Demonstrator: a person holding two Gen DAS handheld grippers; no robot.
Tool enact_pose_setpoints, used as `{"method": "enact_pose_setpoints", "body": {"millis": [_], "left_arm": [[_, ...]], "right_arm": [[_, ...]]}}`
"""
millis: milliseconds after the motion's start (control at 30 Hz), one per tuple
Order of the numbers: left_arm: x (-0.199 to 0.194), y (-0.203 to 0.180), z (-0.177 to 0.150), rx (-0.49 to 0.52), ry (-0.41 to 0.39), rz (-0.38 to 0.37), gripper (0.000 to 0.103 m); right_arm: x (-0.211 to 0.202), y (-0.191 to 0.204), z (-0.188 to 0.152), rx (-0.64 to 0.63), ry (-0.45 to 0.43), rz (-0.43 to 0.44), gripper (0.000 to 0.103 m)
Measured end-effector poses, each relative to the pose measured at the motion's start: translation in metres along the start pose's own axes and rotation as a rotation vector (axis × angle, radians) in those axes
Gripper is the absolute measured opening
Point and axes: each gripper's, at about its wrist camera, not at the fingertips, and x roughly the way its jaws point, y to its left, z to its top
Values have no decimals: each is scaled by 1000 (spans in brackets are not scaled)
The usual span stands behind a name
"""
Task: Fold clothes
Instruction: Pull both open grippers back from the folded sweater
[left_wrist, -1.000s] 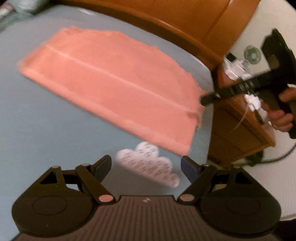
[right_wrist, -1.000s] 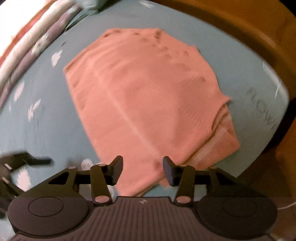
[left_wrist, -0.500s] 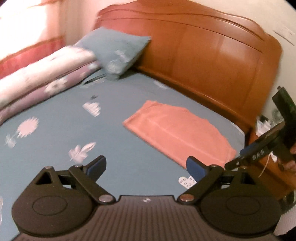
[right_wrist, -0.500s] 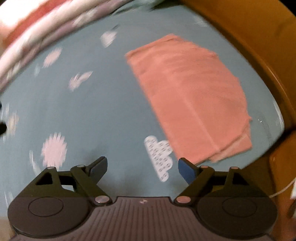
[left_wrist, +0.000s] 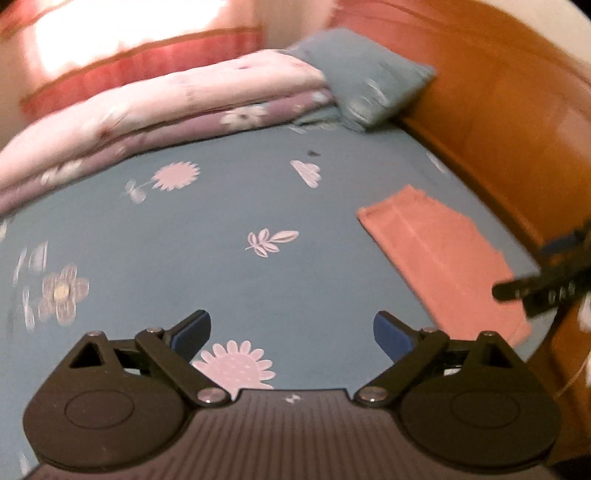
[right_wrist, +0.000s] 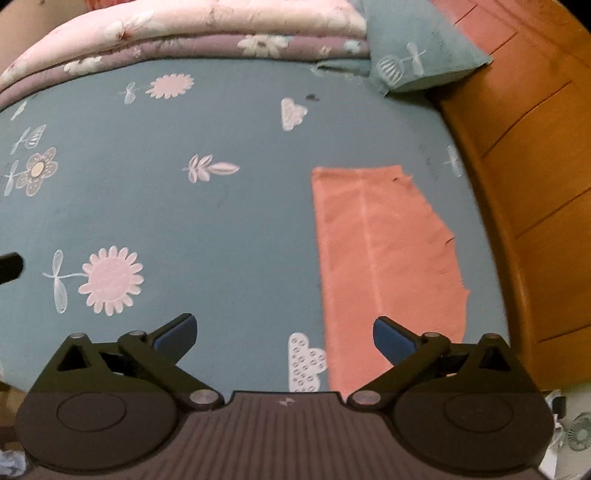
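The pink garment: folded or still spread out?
Folded: pink garment lies flat on the bed sheet as a compact panel, with a centre crease.

**Salmon on blue-grey**

The folded garment is plain salmon-pink. The bedsheet beneath it is blue-grey with pale pink flowers, white leaves and clouds. Beyond the garment, a floral pink-and-mauve quilt; beside it, an orange-brown wooden headboard.

A wooden headboard is seen behind the blue floral bedsheet. A folded quilt (pink over mauve) is stacked beside a pillow.
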Motion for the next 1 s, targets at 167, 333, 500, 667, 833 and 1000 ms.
{"method": "enact_pose_setpoints", "body": {"millis": [167, 333, 500, 667, 833, 1000], "left_arm": [[-3, 2, -7, -94, 20, 132, 95], [0, -9, -8, -110, 79, 163, 95], [2, -11, -7, -182, 137, 127, 95], [2, -6, -11, -209, 180, 134, 95], [4, 4, -16, -244, 217, 126, 95], [4, 10, -21, -253, 240, 127, 95]], "right_arm": [[-7, -12, -9, 49, -43, -2, 103], [-2, -16, -19, 69, -42, 33, 103], [0, -9, -25, 66, -30, 120, 103], [1, 0, -27, 51, -13, 123, 103], [2, 3, -32, 63, 16, 132, 103], [5, 12, -40, 59, 49, 144, 103]]}}
